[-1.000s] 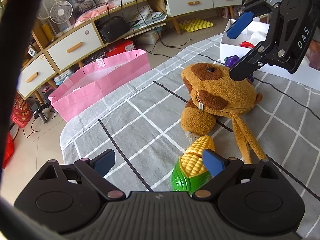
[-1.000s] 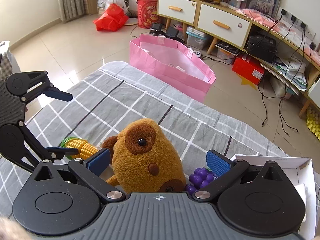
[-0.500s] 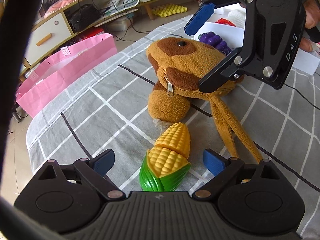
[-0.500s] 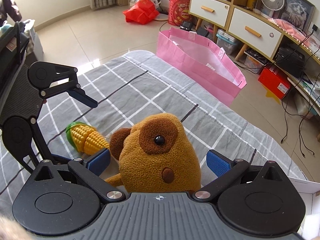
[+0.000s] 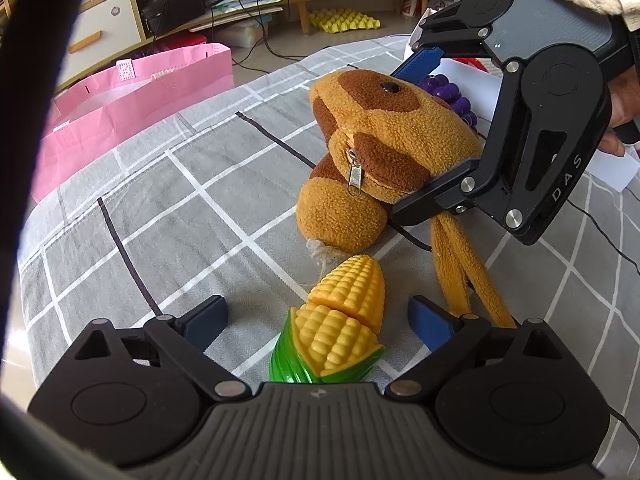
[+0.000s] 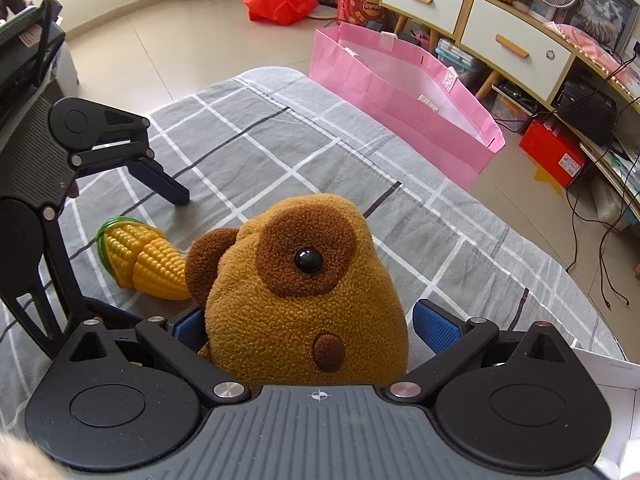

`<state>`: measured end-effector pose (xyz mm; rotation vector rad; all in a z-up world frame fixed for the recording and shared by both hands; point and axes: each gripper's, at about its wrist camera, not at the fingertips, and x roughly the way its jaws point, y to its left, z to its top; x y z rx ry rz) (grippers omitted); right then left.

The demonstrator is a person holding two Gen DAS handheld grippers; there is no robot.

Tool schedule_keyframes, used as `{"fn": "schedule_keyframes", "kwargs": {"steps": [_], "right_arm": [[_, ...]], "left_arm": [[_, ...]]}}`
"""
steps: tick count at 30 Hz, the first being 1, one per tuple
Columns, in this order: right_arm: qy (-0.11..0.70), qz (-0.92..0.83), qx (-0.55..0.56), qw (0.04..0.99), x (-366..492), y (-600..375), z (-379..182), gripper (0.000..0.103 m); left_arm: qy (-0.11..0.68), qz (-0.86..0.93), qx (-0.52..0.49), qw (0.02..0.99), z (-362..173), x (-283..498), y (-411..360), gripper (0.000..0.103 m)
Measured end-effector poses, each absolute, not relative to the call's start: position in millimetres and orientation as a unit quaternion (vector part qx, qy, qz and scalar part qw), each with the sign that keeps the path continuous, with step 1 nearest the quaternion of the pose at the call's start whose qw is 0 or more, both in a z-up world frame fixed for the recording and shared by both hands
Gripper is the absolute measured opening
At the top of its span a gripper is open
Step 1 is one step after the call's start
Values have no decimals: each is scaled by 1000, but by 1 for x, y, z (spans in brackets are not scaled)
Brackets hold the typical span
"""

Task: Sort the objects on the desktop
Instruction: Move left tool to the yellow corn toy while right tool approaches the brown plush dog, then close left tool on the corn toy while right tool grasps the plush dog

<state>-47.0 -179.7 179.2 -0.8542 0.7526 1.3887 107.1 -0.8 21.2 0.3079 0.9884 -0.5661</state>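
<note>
On checked cloth (image 5: 168, 200) | one plush dog (image 6: 296, 288) | one toy corn (image 5: 340, 328) | perhaps one grape bunch (image 5: 448, 92)

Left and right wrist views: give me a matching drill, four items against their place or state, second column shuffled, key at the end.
Items:
1. toy corn
2. plush dog
3. pink bag
4. toy grapes

Place or state:
A. on the floor beside the table
B. lying between the fingers of the left gripper, not pinched
C. behind the plush, next to the white box
D. between the fingers of the right gripper

Pairs: 1-B, 2-D, 3-A, 4-C
</note>
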Motion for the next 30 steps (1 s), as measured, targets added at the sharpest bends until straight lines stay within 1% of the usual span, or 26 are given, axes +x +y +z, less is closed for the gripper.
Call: {"fn": "schedule_keyframes", "kwargs": {"steps": [1,3,4,7,9,12,13,21,27,30], "right_arm": [[329,605,-371,623,-47,-179,179,102],[330,602,-373,624,-47,-179,179,102],[329,601,-372,626,-47,-179,179,102],[333,598,-370,628,-46,-178,179,102],[333,596,-372,628,-48,-177,179,101],[341,599,-371,623,-48,-177,179,98],[342,599,-371,622,-48,-177,179,97],[346,603,-366,619,-49,-180,183,82],[350,607,-356,619,-47,-182,187,78],[352,613,-342,619,-46,-185,194,77]], "left_arm": [[465,-268,146,831,23,106,-1,88],[463,-269,146,832,25,102,-1,79],[463,-270,146,832,26,101,-1,77],[463,-272,146,831,27,100,-2,67],[464,-272,144,831,29,100,-1,57],[466,-271,139,831,29,101,1,47],[468,-270,134,831,30,101,2,45],[477,-261,122,831,30,102,4,42],[486,-249,115,830,32,99,9,41],[490,-246,110,829,33,97,12,41]]}}
